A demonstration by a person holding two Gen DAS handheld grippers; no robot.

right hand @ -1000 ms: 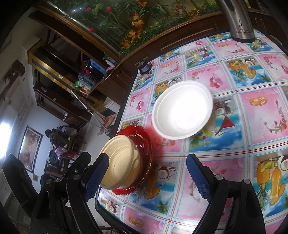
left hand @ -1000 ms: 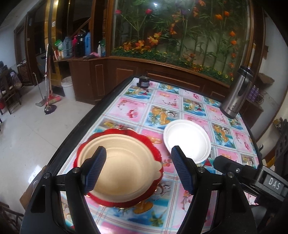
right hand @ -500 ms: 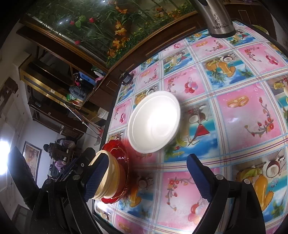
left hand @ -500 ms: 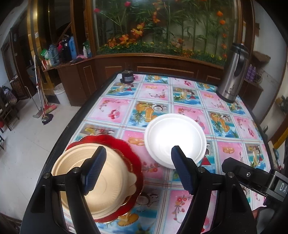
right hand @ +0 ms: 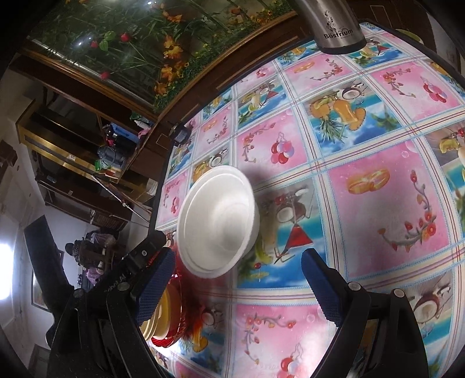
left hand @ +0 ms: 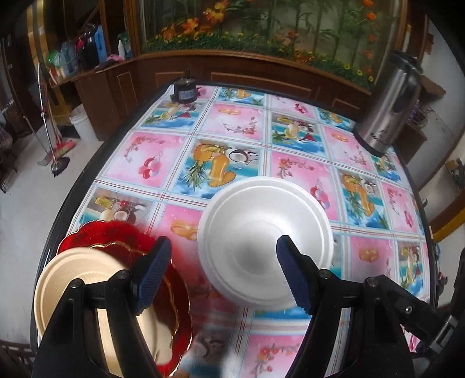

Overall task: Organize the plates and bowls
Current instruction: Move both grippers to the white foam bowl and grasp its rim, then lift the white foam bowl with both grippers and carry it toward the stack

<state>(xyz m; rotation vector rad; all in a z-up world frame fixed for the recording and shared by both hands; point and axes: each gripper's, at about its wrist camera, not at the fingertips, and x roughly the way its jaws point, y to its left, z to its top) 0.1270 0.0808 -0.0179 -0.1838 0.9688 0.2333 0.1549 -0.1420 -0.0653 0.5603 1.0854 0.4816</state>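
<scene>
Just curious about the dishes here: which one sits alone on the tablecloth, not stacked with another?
The white foam bowl. It rests by itself, while the cream plate lies on top of the red plate beside it.

- Bench (left hand: pixel 247 122) covered by a tablecloth of pink and blue fruit-and-flower squares.
- Steel thermos jug (left hand: pixel 389 104) upright near the far right corner, lettered "Bestrium".
- Small black motor-like device (left hand: pixel 185 90) at the far left edge.
- Wooden cabinet (left hand: pixel 261 69) behind, flower mural (left hand: pixel 261 26) above.
- Broom and mop (left hand: pixel 55 151) plus white bucket (left hand: pixel 81 122) on the floor, left.
</scene>
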